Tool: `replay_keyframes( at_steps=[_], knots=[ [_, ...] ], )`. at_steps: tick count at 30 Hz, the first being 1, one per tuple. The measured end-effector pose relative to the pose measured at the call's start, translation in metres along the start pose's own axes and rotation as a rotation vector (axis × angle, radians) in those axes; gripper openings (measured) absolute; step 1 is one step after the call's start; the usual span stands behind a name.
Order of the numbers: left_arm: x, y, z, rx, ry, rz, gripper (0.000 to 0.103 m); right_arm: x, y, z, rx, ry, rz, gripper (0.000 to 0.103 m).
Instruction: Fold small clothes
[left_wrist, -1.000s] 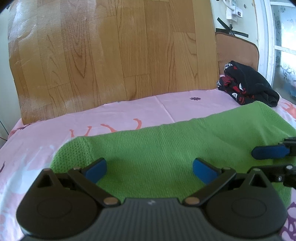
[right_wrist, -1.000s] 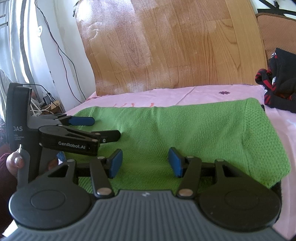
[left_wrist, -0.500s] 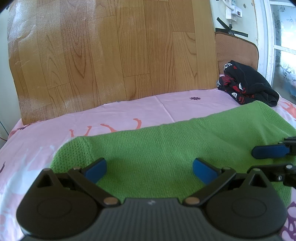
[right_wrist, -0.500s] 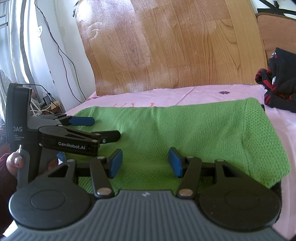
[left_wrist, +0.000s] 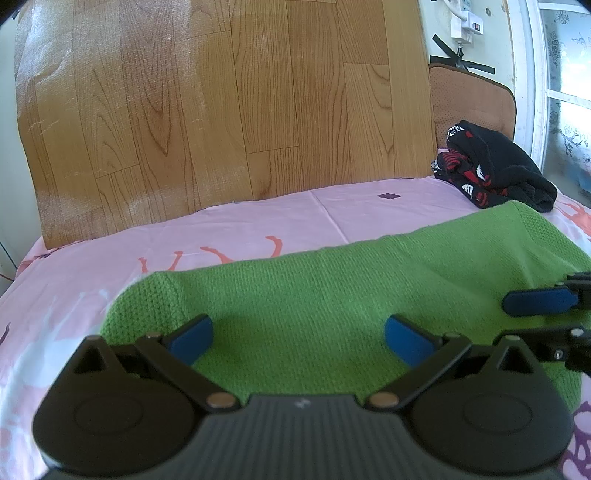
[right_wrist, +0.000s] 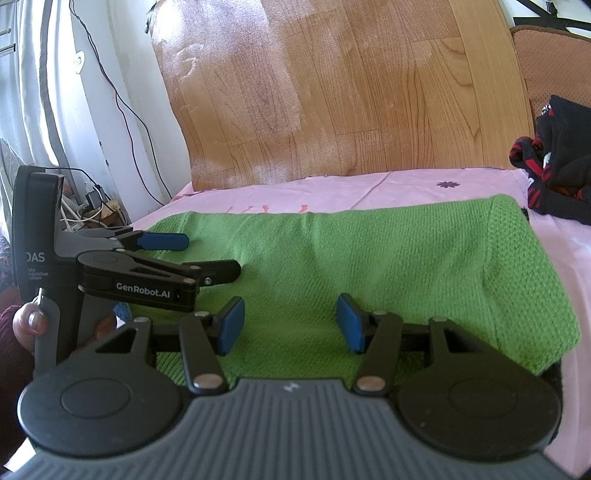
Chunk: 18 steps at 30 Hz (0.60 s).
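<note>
- Two spread blue pads frame the left wrist view: the left gripper (left_wrist: 298, 338) has its jaws wide apart and holds nothing, low over the near half of the green knit garment (left_wrist: 332, 295).
- Same view, the garment lies flat on the pink bedsheet (left_wrist: 258, 225); its long axis runs side to side, with a rounded, ribbed end toward the left and the other end rising toward the black and red clothes (left_wrist: 495, 166) at the far right. Whether those two touch I cannot tell.
- At the right edge of this view the right gripper (left_wrist: 535, 317) pokes in, jaws parted, just above the knit.
- From the right wrist view, the right gripper (right_wrist: 291, 325) is likewise open and empty over the garment's (right_wrist: 369, 251) near edge, and the left gripper (right_wrist: 195, 254) sits beside it to the left, also parted.
- My judgement: the step in hand is taking hold of the near hem. Done well, each gripper pinches only the top layer at matching points well apart along the long axis, then both lift evenly and carry the edge over toward the wooden board (right_wrist: 332, 92), so the fold line stays parallel to the long axis.
</note>
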<state>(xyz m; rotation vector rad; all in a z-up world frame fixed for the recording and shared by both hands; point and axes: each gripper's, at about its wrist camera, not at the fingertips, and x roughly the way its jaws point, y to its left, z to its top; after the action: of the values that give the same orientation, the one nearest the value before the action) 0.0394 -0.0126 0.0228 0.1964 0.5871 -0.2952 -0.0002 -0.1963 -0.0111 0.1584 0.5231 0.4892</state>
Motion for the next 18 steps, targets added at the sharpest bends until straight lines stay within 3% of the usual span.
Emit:
replay_keyframes(
  at_steps=[7,11,14,18],
  knots=[
    [0.0,0.0,0.0,-0.004,-0.001,-0.005,0.103,-0.009,0.0,-0.001,0.016,-0.022,-0.006,0.058],
    [0.0,0.0,0.0,-0.003,-0.001,-0.006,0.103,-0.052,-0.01,0.005,0.079,-0.161,0.03,0.06],
    [0.0,0.001,0.0,-0.001,-0.001,-0.005,0.103,-0.086,-0.033,0.015,0.148,-0.251,-0.046,0.07],
    [-0.004,0.007,0.0,-0.022,-0.013,-0.03,0.103,-0.107,-0.078,0.015,0.301,-0.239,-0.189,0.072]
  ],
)
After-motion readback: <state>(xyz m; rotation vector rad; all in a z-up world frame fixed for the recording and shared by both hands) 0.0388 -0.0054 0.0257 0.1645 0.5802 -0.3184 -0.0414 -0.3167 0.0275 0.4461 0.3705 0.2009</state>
